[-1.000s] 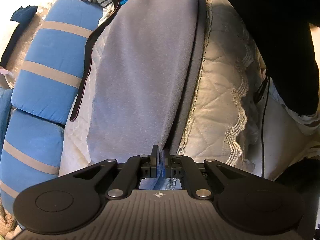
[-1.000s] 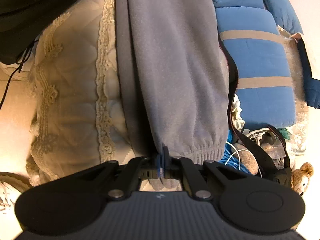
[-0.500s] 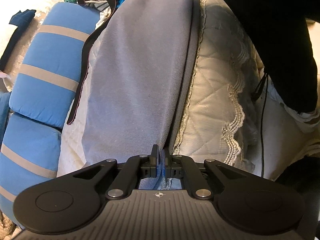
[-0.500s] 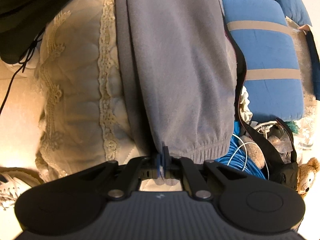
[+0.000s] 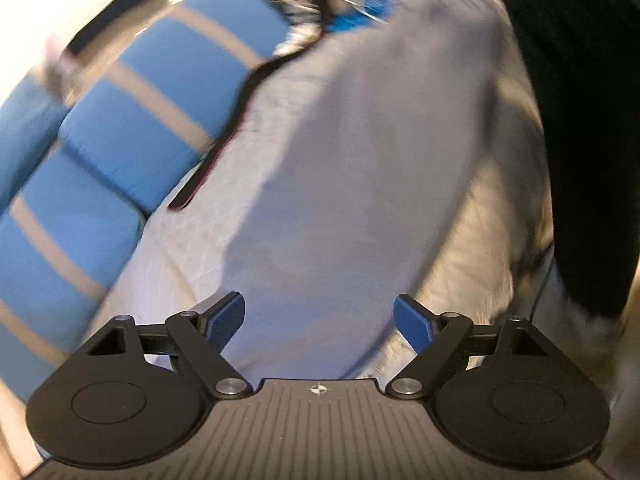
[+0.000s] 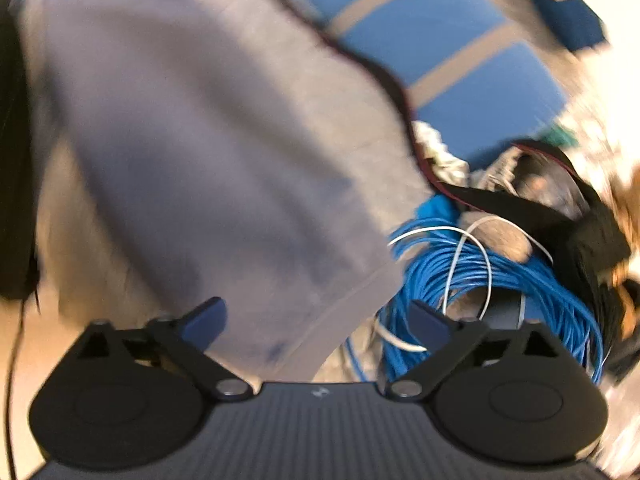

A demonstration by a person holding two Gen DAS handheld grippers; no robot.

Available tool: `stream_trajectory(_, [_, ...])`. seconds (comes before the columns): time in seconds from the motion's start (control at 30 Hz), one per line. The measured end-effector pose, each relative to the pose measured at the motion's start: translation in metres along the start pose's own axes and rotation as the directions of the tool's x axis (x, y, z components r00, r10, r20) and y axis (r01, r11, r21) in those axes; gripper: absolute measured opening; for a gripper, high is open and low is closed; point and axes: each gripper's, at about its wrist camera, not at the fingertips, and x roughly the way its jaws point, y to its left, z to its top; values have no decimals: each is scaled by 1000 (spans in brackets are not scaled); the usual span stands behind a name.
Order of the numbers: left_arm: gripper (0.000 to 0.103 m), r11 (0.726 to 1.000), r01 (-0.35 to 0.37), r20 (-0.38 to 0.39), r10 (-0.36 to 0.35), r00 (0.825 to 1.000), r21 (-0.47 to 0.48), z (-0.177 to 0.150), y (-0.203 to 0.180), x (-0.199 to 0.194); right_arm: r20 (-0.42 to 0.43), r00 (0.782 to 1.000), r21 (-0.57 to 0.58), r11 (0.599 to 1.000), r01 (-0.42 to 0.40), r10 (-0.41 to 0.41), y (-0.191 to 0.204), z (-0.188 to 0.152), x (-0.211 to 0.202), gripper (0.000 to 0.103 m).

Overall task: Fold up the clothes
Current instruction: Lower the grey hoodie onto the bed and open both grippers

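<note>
No words, numbers, labels or brand names can be read in either view. Only one small white mark is seen on the ribbed black body of each tool: on the left gripper (image 5: 319,320) a round crosshair sign is printed at the middle of the top edge of its body, and on the right gripper (image 6: 319,322) a small pale emblem stands at the same place, too blurred for its shape to be made out. The grey garment (image 5: 360,160), the blue cushions (image 5: 132,120) and the coil of blue cable (image 6: 480,276) carry no writing that can be made out.
</note>
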Motion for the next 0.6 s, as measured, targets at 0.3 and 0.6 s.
stream_trajectory(0.3, [82, 951, 52, 71, -32, 997, -304, 30, 82, -1, 93, 995, 347, 935, -71, 41, -49, 90, 7, 103])
stream_trajectory(0.6, [82, 922, 112, 146, -61, 987, -372, 57, 93, 21, 94, 982, 578, 794, -189, 166, -20, 188, 11, 103])
